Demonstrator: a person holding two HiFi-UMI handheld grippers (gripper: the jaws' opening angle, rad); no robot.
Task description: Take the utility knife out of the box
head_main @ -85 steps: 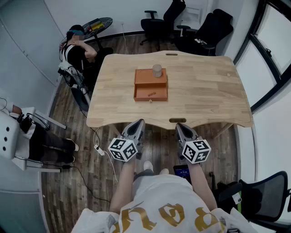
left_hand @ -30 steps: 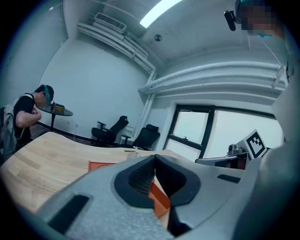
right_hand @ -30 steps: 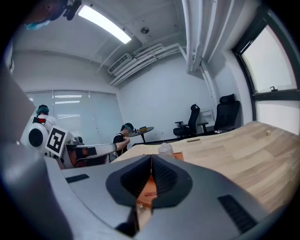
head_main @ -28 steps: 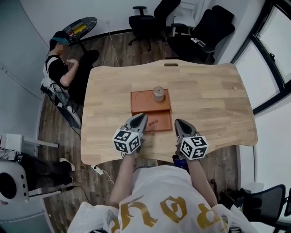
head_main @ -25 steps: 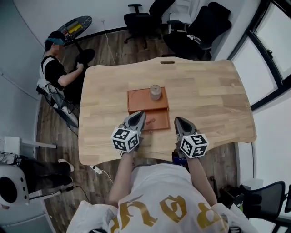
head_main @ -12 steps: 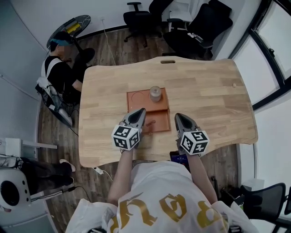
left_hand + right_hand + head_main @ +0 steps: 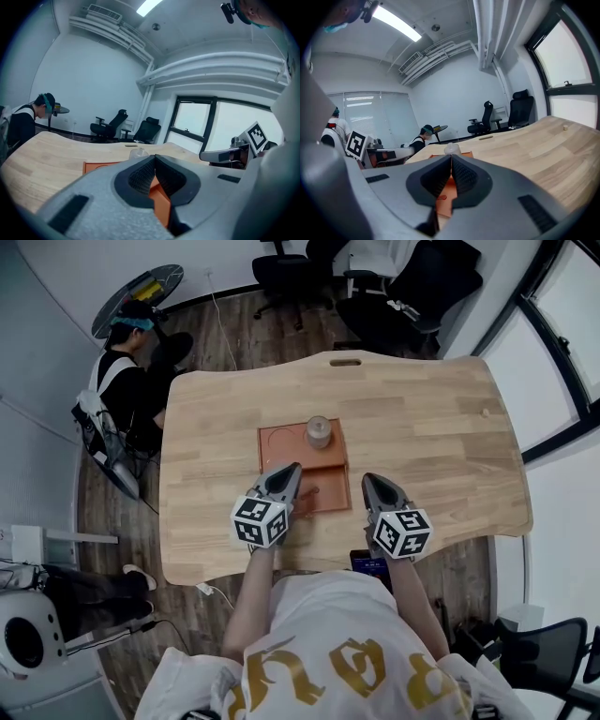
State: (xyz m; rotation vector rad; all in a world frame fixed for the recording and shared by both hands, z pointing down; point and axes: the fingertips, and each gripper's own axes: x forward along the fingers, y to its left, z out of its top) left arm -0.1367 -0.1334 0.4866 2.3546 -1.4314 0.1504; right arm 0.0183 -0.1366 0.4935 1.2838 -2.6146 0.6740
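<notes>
both shut and empty, left gripper (image 7: 288, 470) and right gripper (image 7: 370, 480) angle slightly down toward the box (image 7: 281, 440).

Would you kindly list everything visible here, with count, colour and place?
table: one, light wood, centre of view.
box: one, orange, on the table's near middle.
jar: one, pale, on the box's far part.
utility knife: one, orange, apparently in the box's near compartment, barely discernible.
office chairs: at least three, black, beyond the table.
seated person: one, dark top, left of the table.
left gripper: one, grey, jaws shut, empty, over the box's near-left corner.
right gripper: one, grey, jaws shut, empty, just right of the box.
</notes>
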